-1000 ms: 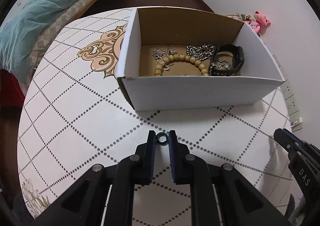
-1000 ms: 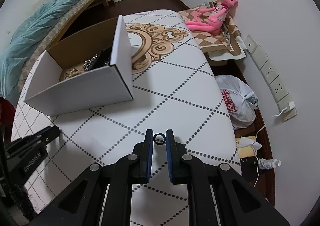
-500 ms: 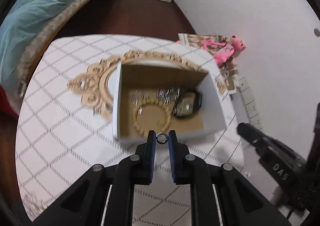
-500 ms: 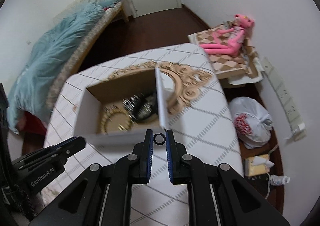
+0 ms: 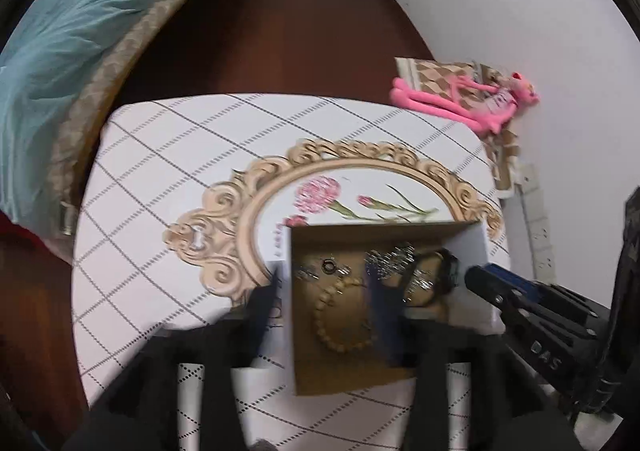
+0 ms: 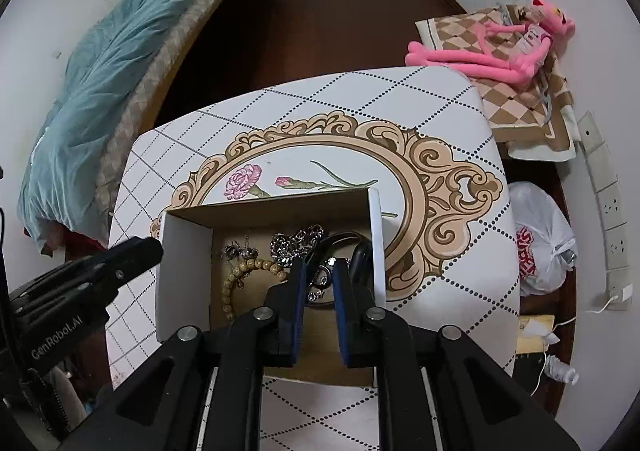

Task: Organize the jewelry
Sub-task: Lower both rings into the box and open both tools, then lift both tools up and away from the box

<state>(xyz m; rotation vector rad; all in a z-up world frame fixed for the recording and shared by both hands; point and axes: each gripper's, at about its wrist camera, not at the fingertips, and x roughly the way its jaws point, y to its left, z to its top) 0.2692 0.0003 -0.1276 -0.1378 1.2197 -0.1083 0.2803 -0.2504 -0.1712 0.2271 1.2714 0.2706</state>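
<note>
Ring below opening hand-held gripper

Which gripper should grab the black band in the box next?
Right. The right gripper, jaws opening and gripping nothing, hangs right beside the black band. The left gripper, also opening and empty, hangs over the bead bracelet, farther away.

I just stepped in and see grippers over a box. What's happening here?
A person holds both grippers above an open cardboard box of jewelry on the patterned table. The left gripper and right gripper are opening. A small ring sits loose above the bead bracelet, with chains beside it.
</note>
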